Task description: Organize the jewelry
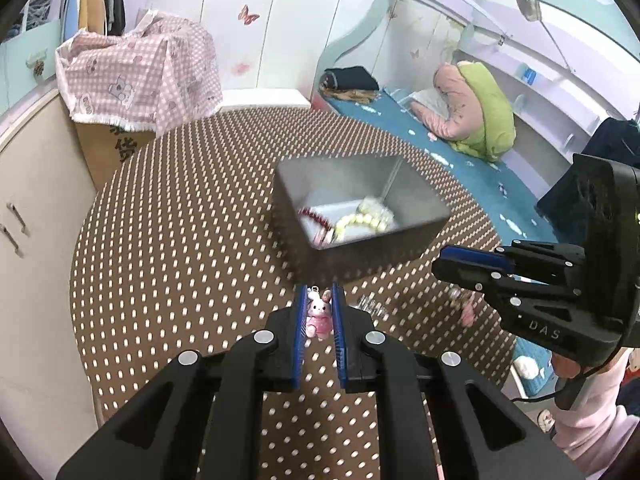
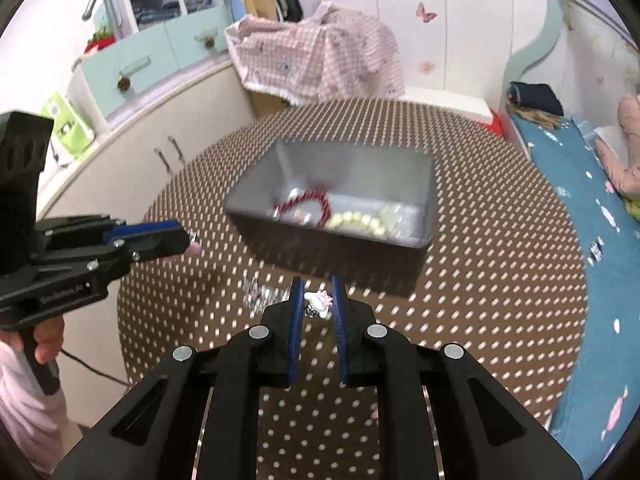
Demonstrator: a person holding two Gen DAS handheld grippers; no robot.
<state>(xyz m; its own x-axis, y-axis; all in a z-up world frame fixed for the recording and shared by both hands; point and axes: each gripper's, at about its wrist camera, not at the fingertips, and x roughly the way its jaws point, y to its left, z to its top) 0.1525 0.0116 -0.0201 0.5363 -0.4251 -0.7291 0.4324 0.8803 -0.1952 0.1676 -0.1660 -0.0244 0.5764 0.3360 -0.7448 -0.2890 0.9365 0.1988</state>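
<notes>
My left gripper (image 1: pixel 319 292) is shut on a pink rabbit charm (image 1: pixel 318 314), held above the dotted brown table (image 1: pixel 180 240) just in front of the grey box (image 1: pixel 424 236). My right gripper (image 2: pixel 316 286) is shut on a small white and pink charm (image 2: pixel 320 302), also in front of the grey box (image 2: pixel 320 240). The box holds a red bead bracelet (image 2: pixel 308 198) and a cream bead bracelet (image 2: pixel 360 220). A clear sparkly piece (image 2: pixel 260 294) lies on the table between the grippers. Each gripper shows in the other's view: the right (image 1: pixel 444 260) and the left (image 2: pixel 186 236).
The table is round, with a beige cabinet (image 2: pixel 132 160) to the left and a bed with a blue sheet (image 2: pixel 580 240) to the right. A pink checked cloth (image 1: pixel 140 76) covers a carton behind the table.
</notes>
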